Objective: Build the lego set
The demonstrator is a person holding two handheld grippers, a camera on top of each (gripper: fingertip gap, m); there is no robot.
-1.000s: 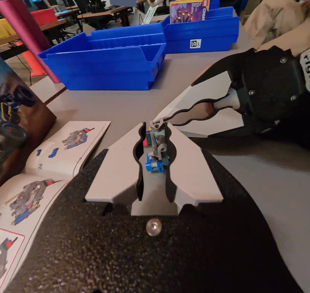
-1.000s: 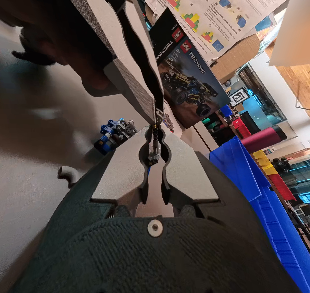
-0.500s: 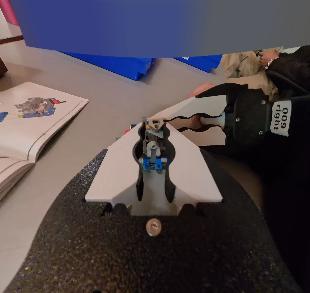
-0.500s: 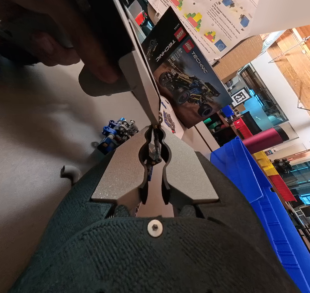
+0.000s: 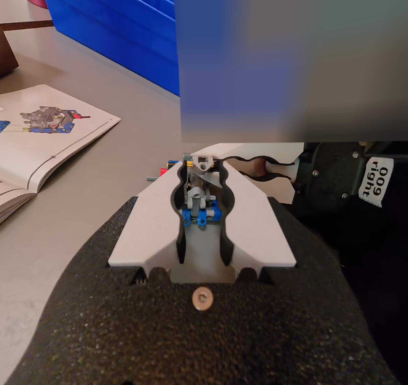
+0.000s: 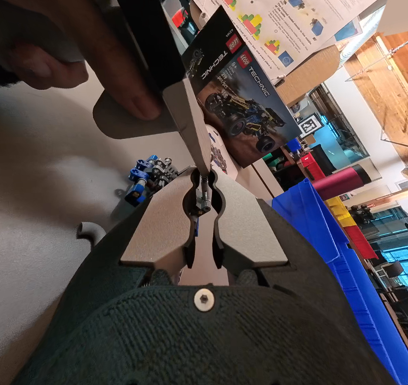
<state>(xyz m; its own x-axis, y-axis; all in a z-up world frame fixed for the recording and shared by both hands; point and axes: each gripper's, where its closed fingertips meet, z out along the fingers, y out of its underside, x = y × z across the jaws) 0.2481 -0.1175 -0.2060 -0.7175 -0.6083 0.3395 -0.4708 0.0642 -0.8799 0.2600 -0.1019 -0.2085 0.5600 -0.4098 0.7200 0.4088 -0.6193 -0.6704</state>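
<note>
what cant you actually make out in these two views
- Left wrist view: a blurred patch covers the upper right, hiding the far end of the blue bin.
- Left wrist view: whether the left gripper presses the brick assembly; pad contact unclear.
- Right wrist view: the shock absorber part runs behind the left gripper's finger.

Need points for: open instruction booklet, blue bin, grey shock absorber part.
instruction booklet (image 5: 55, 145), left wrist view, open right-hand page.
blue bin (image 5: 114, 28), left wrist view, near side wall.
shock absorber part (image 6: 204, 194), right wrist view, grey body below spring.
</note>
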